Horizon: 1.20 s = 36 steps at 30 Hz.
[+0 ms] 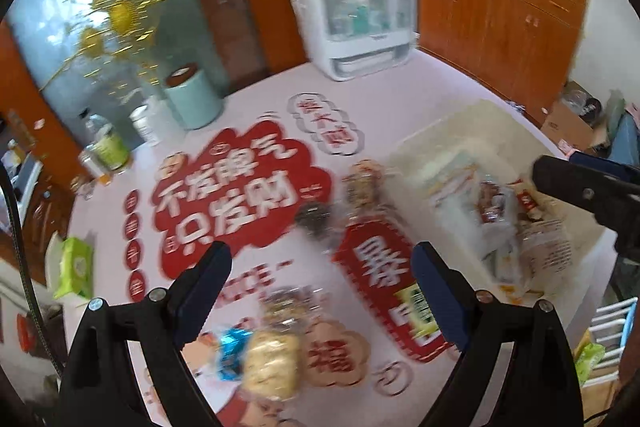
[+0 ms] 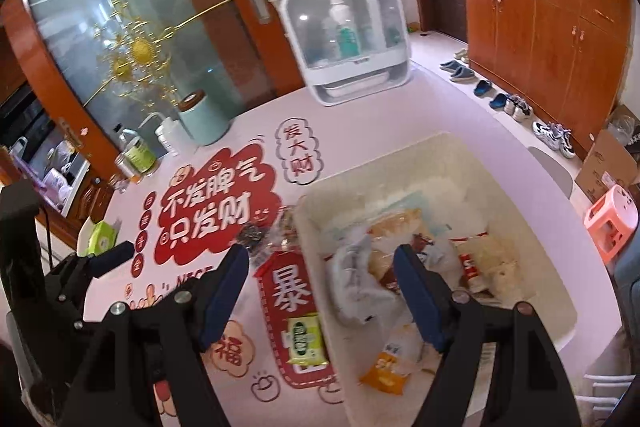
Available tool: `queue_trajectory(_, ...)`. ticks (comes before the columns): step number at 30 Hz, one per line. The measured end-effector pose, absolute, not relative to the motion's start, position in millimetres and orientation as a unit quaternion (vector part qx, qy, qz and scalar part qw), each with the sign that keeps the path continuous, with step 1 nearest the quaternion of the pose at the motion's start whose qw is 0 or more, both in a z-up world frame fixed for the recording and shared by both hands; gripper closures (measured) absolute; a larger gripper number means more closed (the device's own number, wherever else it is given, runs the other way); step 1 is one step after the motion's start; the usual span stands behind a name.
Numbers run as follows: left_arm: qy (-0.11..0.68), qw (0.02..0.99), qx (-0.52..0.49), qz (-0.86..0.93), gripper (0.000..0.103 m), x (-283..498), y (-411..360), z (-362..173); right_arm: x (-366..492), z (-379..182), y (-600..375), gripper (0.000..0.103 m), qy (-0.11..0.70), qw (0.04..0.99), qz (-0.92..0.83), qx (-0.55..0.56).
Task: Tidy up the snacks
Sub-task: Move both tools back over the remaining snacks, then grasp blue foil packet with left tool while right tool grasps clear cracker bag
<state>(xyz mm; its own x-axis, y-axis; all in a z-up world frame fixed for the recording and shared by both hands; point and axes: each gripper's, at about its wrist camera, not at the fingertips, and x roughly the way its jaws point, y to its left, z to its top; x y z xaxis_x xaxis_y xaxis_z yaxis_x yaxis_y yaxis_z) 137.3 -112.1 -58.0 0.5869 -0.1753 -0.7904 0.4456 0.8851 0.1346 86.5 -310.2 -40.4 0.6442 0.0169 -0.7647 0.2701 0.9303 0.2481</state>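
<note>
My left gripper [image 1: 320, 251] hangs open over the printed tablecloth with nothing between its fingers. Below it lie loose snacks: a yellow puffed packet [image 1: 272, 363], a blue wrapped sweet [image 1: 230, 347], a green packet [image 1: 416, 307], a dark packet [image 1: 312, 219] and a clear packet [image 1: 364, 183]. A cream plastic bin [image 2: 440, 147] stands at the right and holds several packets, among them an orange one [image 2: 384, 375] and a white bag [image 2: 352, 279]. My right gripper [image 2: 322, 253] is open and empty above the bin's left wall. The green packet [image 2: 306, 339] lies just outside that wall.
A white domed cabinet [image 1: 352, 15] stands at the table's far edge. A mint cylinder [image 1: 194, 99], bottles [image 1: 108, 143] and a green tissue pack [image 1: 74, 263] line the left side. Beyond the table are a pink stool [image 2: 612, 219], shoes [image 2: 552, 135] and a cardboard box [image 2: 608, 163].
</note>
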Motion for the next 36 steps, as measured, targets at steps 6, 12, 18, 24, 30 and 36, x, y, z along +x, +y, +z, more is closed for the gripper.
queue_trajectory(6,0.415,0.888,0.156,-0.122,0.012,139.1,-42.5,-52.5,88.0,-36.5,-267.4,0.027,0.421,0.893,-0.039,0.155)
queue_trajectory(12,0.432,0.886,0.149,-0.079,0.012,146.2,18.3,-68.0,101.1,-53.1,-215.0,0.027,0.449,0.881,0.001,0.145)
queue_trajectory(18,0.48,0.862,0.148,-0.067,0.012,161.3,57.9,-115.1,123.6,-101.0,-159.3,0.027,0.508,0.848,0.035,0.15)
queue_trajectory(24,0.526,0.83,0.16,-0.095,0.012,164.7,69.0,-163.5,137.3,-151.2,-120.2,0.027,0.558,0.816,0.045,0.146)
queue_trajectory(30,0.544,0.814,0.174,-0.109,0.012,169.8,69.2,-189.2,151.5,-189.3,-106.1,0.027,0.591,0.788,0.036,0.17)
queue_trajectory(36,0.557,0.804,0.17,-0.116,0.012,176.3,71.3,-202.5,167.4,-220.3,-100.4,0.027,0.618,0.761,0.012,0.197)
